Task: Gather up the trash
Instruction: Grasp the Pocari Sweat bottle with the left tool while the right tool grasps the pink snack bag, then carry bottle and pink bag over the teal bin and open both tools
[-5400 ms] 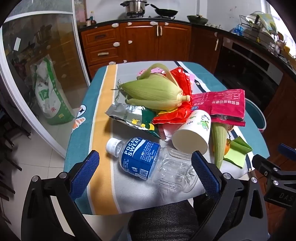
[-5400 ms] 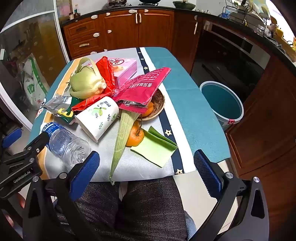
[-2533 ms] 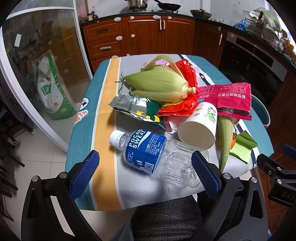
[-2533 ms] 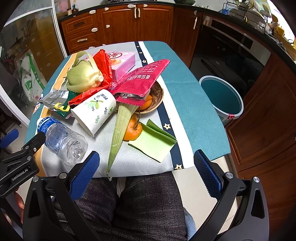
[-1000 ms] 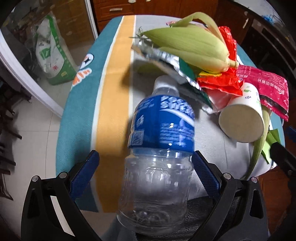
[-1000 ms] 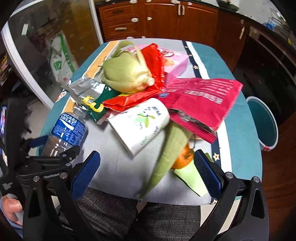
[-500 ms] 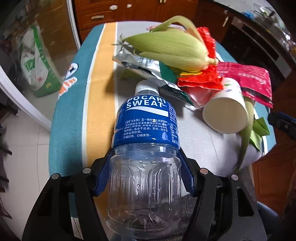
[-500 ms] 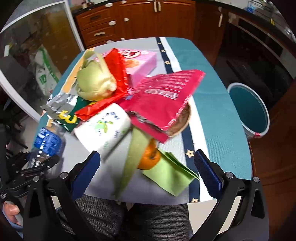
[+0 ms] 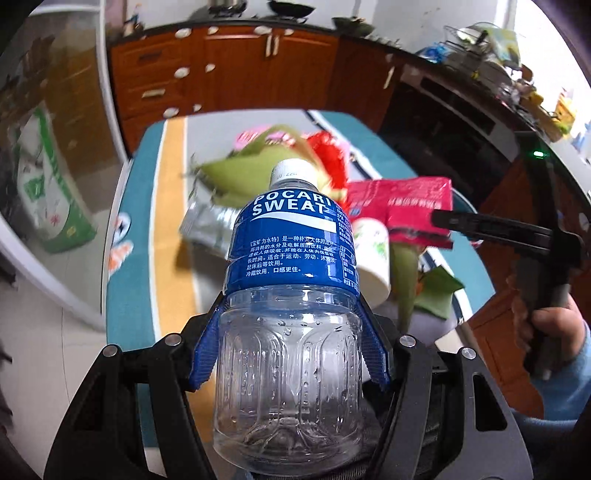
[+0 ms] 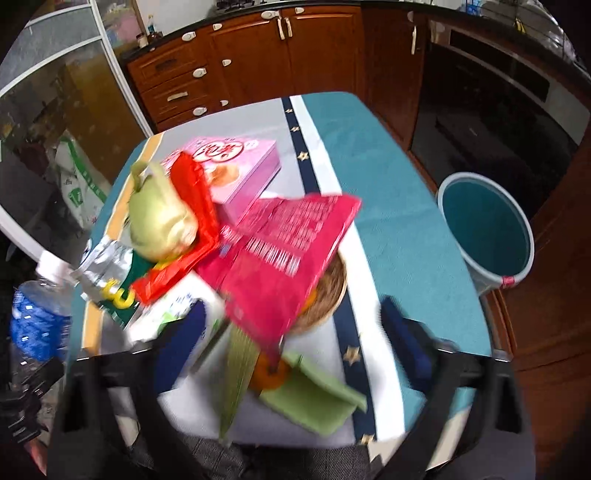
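**Bottle in hand, bin to the right**

Your left gripper (image 9: 290, 350) clamps the empty bottle (image 9: 291, 295) at its ribbed base, lifted above the table (image 10: 388, 206). Light, slick, crushable: squeeze gently. Right gripper (image 10: 291, 332) hangs spread, holding nothing, over the wrappers. Bin (image 10: 484, 236) stands beside the table.

Kitchen, dark wood cabinets (image 10: 280, 55) with pale handles, black countertop (image 9: 236, 27), pale tiled floor (image 9: 48, 354), glass sliding door (image 10: 55, 92)

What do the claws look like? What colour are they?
Each claw is a black frame with silver screws and two fingers padded in blue, ridged rubber: the left claw and the right claw. The left view shows the person's hand and a light blue sleeve.
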Tool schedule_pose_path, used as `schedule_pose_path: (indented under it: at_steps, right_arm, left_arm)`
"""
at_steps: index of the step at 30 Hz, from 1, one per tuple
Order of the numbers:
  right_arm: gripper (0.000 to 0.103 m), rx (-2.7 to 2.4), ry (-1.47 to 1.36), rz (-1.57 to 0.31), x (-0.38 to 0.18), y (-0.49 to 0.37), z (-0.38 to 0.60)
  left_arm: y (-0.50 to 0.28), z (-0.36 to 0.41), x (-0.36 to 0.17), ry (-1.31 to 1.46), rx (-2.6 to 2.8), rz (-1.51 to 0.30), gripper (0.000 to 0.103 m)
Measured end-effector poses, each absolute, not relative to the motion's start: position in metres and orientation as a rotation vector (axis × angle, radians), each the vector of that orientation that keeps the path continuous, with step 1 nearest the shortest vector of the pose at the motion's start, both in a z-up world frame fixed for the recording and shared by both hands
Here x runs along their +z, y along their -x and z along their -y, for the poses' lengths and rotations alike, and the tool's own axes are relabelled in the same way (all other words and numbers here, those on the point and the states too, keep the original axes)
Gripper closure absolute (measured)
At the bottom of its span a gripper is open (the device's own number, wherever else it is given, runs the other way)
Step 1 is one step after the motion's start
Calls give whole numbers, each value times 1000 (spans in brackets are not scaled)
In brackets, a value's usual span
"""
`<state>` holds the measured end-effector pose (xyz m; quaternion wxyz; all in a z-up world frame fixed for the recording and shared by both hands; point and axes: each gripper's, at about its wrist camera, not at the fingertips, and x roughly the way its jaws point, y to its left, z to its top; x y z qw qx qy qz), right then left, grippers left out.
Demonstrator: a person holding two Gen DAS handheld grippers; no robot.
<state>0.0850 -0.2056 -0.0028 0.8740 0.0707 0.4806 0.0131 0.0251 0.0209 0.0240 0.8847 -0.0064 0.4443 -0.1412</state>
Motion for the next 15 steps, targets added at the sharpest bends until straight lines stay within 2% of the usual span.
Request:
schedule_pose_path:
  at_steps: [1,3,4,6,7,10,15]
  right_arm:
    - [48,29,-157,-1015,-6,-92,206]
    - [60,40,-193,-1041,-13,-106,209]
    - [72,41,-206,-1051,-15,-110,210]
    - [84,39,-213,-1038,-14,-111,209]
    - [94,38,-200,-1021,-12,-110,207]
    - [99,67,-196,-982,4,-110,203]
    - [100,59,-174,-899,41,-112,204]
  left_arm:
    - [-30,-16,24,6,-300,-922,37]
    - [-42,-9,19,-3,-309,-928,37]
    - [-49,-4,16,-3,-313,-940,37]
    - [-60,2,11,-9,-321,-956,37]
    - [-66,7,9,-20,-323,-959,37]
    - [-79,16,10,-45,-331,-954,37]
    - [-93,23,17,-69,-331,-931,37]
